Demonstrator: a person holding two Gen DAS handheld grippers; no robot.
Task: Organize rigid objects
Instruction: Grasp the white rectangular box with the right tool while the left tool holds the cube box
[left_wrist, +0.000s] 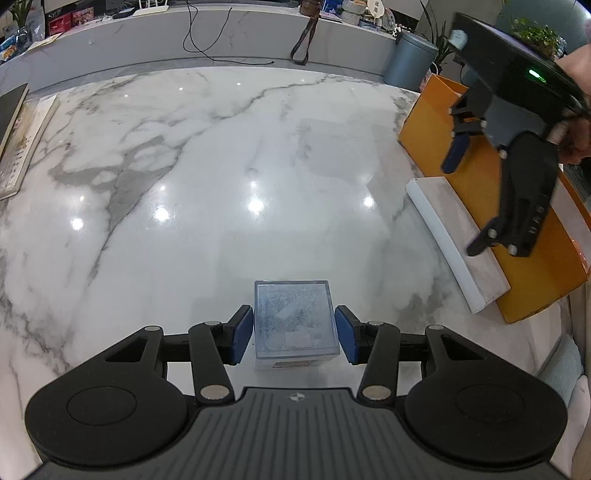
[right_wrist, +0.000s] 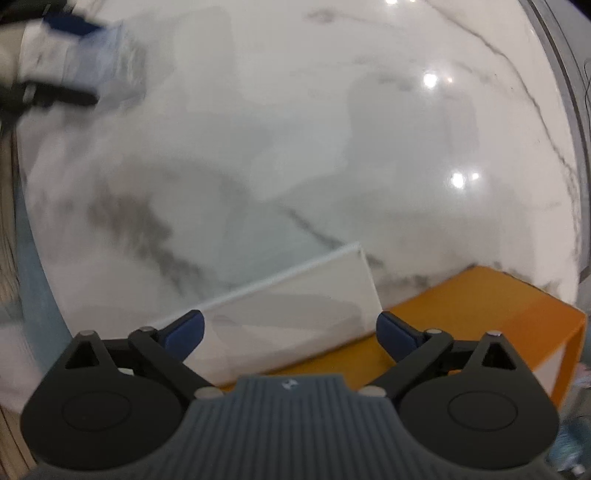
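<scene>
Clear box (left_wrist: 296, 325) sits on the marble table (left_wrist: 184, 192) — flat slab (left_wrist: 456, 240) right, atop the tray (left_wrist: 532, 258)

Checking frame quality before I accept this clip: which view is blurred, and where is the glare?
Left wrist view: sharp, with ceiling-light glare spots on the glossy white marble table and fisheye bending at the edges. Right wrist view: motion-smeared throughout, so the flat white rectangular board and orange box look soft.

A clear square box (left_wrist: 296, 325) is seen upright between the left gripper's (left_wrist: 294, 334) pads; a white slab (right_wrist: 291, 314) lies flat just ahead of the right gripper (right_wrist: 290, 332).
</scene>
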